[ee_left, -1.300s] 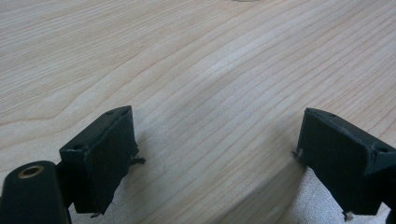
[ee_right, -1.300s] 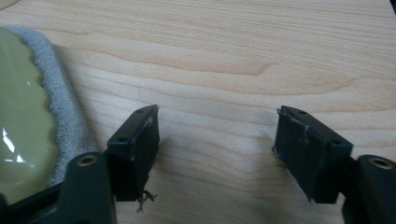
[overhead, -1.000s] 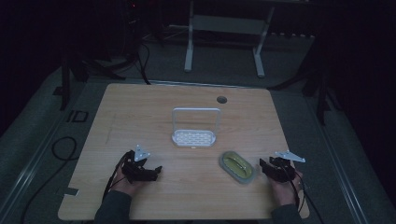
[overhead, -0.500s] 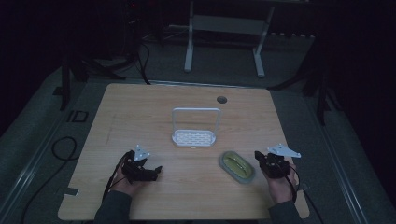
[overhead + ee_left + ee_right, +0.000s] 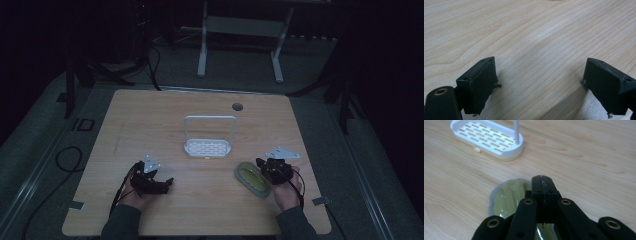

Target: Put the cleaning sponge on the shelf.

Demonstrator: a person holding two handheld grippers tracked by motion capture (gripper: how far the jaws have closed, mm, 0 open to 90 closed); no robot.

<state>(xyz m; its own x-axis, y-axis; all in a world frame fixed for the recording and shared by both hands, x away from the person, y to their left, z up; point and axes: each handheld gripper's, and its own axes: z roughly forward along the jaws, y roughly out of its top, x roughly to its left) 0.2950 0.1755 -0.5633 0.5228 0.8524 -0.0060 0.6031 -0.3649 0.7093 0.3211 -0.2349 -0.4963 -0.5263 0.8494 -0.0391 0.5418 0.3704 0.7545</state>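
Pale wooden table (image 5: 200,200) under dim light, dark room all around, and we go straight to the right gripper (image 5: 541,180): jaws pressed tight together, nothing pinched between them, tips poised just over the near rim of the oval, yellow-green sponge with its grey edge (image 5: 506,195). From above, that right gripper (image 5: 266,165) sits at the sponge's (image 5: 251,178) right end, touching or nearly so; I cannot tell which. Over to the left gripper (image 5: 539,82): jaws spread wide, bare wood grain between them, holding nothing, parked low near the table's front-left (image 5: 159,183). Further out, the white slotted plastic rack with the tall hoop handle (image 5: 207,147) stands mid-table, tray empty, well apart from the sponge. My read: this is early going. No grip taken, the sponge lies flat on the wood, the rack waits unfilled. Grasping, lifting and placing all look yet to come.
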